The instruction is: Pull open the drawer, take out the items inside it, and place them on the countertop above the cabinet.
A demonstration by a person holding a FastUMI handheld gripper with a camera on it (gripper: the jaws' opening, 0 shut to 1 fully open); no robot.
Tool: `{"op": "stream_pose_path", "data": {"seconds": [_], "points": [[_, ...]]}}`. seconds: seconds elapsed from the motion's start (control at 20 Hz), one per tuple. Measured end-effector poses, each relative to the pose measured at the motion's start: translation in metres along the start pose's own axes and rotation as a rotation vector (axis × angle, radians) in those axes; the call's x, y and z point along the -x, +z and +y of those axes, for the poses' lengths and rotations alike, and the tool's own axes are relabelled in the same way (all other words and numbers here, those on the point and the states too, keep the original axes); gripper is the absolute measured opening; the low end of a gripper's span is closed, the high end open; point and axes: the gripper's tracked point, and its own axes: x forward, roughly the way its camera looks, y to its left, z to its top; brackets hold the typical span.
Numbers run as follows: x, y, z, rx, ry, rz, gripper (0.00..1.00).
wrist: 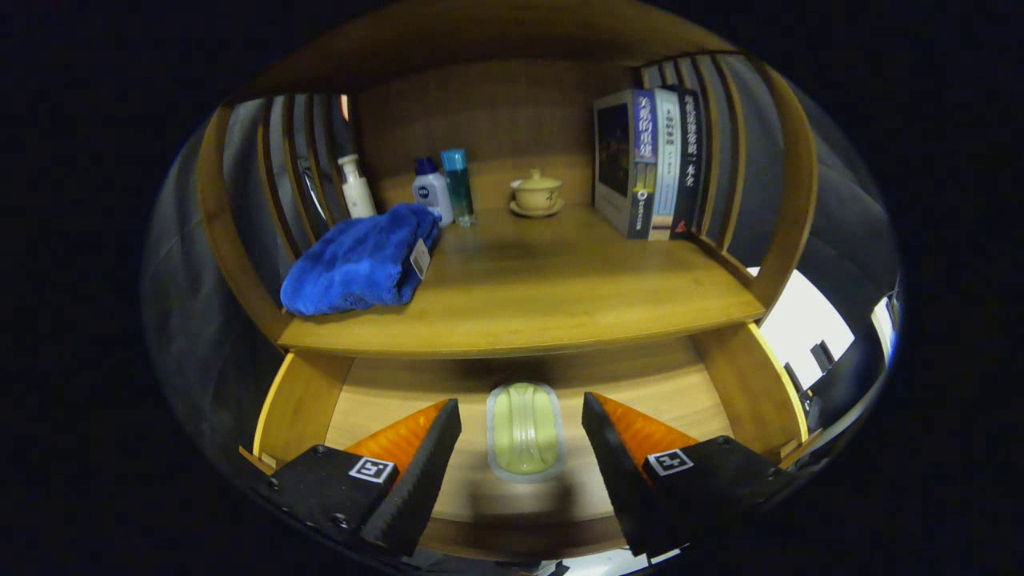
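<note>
The drawer (528, 480) stood pulled out beneath the countertop (544, 296), its wooden floor exposed between two side walls. One item lay in it: a pale green soap bar in a clear dish (526, 432), set lengthwise on the drawer floor.

The gripper (522, 448) was positioned over the open drawer with its fingers spread wide. The soap dish lay between them, a clear gap showing on either side. Neither finger touched it, and the tool held nothing.

On the countertop, a folded blue towel (360, 264) lay at the left front. Behind it stood a white pump bottle (356, 188), a white bottle with a dark cap (432, 192) and a slim teal bottle (458, 186). A lidded cup on a saucer (537, 194) sat near the back wall, and a row of upright books (650, 164) occupied the right. The middle and right front of the surface were bare.

In the inspector's judgement, the opening step was complete and the removal of the soap dish was in hand. Whether the towel had come from the drawer could not be determined. The next move called for lowering the fingers alongside the dish and closing squarely on its long sides. The dish would then need lifting clear of the countertop's front edge, which overhung the rear of the drawer. The bare area ahead of the books appeared a suitable place to set it down.
</note>
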Motion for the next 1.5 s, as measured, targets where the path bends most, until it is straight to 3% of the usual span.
{"op": "stream_pose_path", "data": {"seconds": [0.25, 0.55, 0.75, 0.9, 1.0, 1.05, 1.1, 1.5], "points": [[-0.029, -0.013, 0.003, 0.079, -0.003, 0.129, 0.99], [-0.051, -0.033, -0.001, 0.044, -0.024, 0.249, 0.92], [-0.059, -0.045, 0.002, 0.015, -0.014, 0.303, 0.80], [-0.062, -0.049, -0.004, 0.030, -0.041, 0.323, 0.57], [-0.062, -0.054, -0.007, 0.041, -0.048, 0.339, 0.45], [-0.062, -0.054, -0.008, 0.023, -0.052, 0.342, 0.44], [-0.061, -0.053, -0.007, -0.006, -0.046, 0.342, 0.29], [-0.035, -0.043, -0.001, -0.023, -0.014, 0.305, 0.28]]}}
